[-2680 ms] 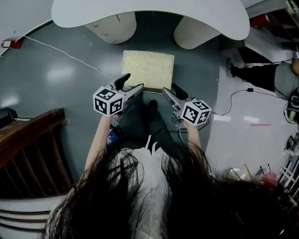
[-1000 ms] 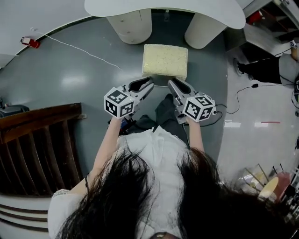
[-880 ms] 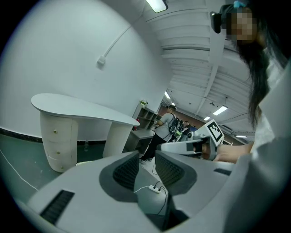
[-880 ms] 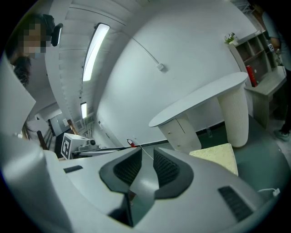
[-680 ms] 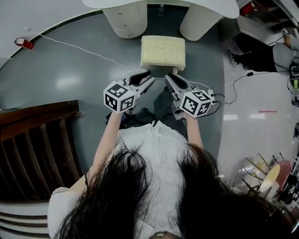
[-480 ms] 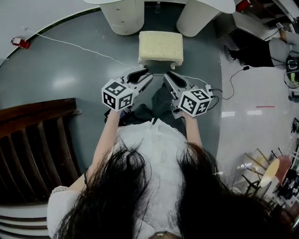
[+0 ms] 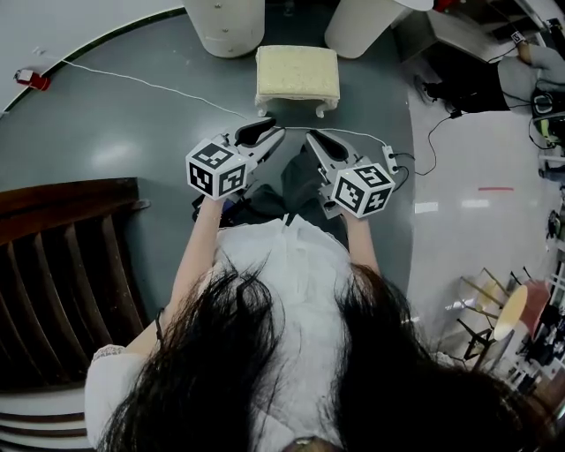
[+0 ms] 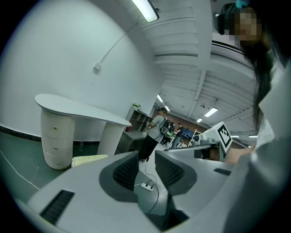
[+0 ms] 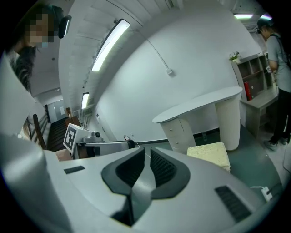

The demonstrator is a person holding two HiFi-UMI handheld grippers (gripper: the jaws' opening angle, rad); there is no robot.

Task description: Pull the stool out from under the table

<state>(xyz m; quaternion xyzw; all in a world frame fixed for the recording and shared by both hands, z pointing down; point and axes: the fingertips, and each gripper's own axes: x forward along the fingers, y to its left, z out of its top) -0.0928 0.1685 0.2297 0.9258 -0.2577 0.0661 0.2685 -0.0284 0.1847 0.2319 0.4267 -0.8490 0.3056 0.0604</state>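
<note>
The stool (image 7: 297, 74), a low seat with a pale yellow cushion and white legs, stands on the grey-green floor just in front of the white table's two pedestal legs (image 7: 225, 22). It also shows in the left gripper view (image 8: 88, 160) and the right gripper view (image 9: 210, 154), below the table top (image 9: 195, 107). My left gripper (image 7: 265, 131) is held in the air short of the stool, its jaws a narrow gap apart with nothing between them. My right gripper (image 7: 316, 139) hangs beside it, its jaws shut and empty.
A white power strip (image 7: 387, 159) with a cable lies on the floor at the right. A dark wooden stair railing (image 7: 62, 265) fills the left. A white cord (image 7: 150, 84) runs to a red object (image 7: 25, 78). A person (image 7: 494, 84) stands at the upper right.
Both grippers have left the stool's near edge and drawn back with the person. The stool now stands farther off, out from under the table top. The right jaws have closed.
</note>
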